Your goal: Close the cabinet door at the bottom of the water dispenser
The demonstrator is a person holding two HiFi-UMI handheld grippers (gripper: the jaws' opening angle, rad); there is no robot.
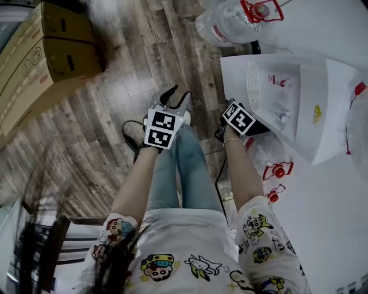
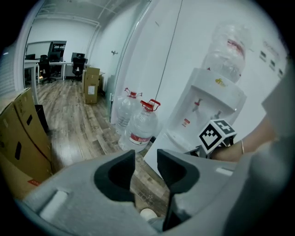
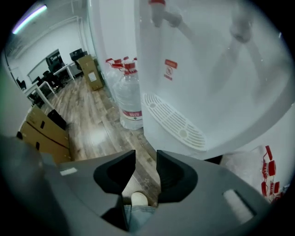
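Observation:
The white water dispenser (image 1: 287, 97) stands at the right of the head view, seen from above. Its drip grille (image 3: 175, 123) and red tap (image 3: 159, 11) fill the right gripper view. Its lower front panel (image 2: 161, 154) shows in the left gripper view; I cannot tell how the cabinet door stands. My left gripper (image 1: 175, 99) hangs over the wooden floor above the person's jeans, jaws slightly apart and empty (image 2: 145, 173). My right gripper (image 1: 244, 123) is held close to the dispenser's front, open with nothing between its jaws (image 3: 146, 173).
Large water bottles (image 1: 238, 20) stand beside the dispenser, also in the left gripper view (image 2: 138, 131). Cardboard boxes (image 1: 49, 54) lie at the left. A plastic bag with red caps (image 1: 276, 172) sits by the dispenser's base. The person's shoe (image 3: 138, 199) is below the right gripper.

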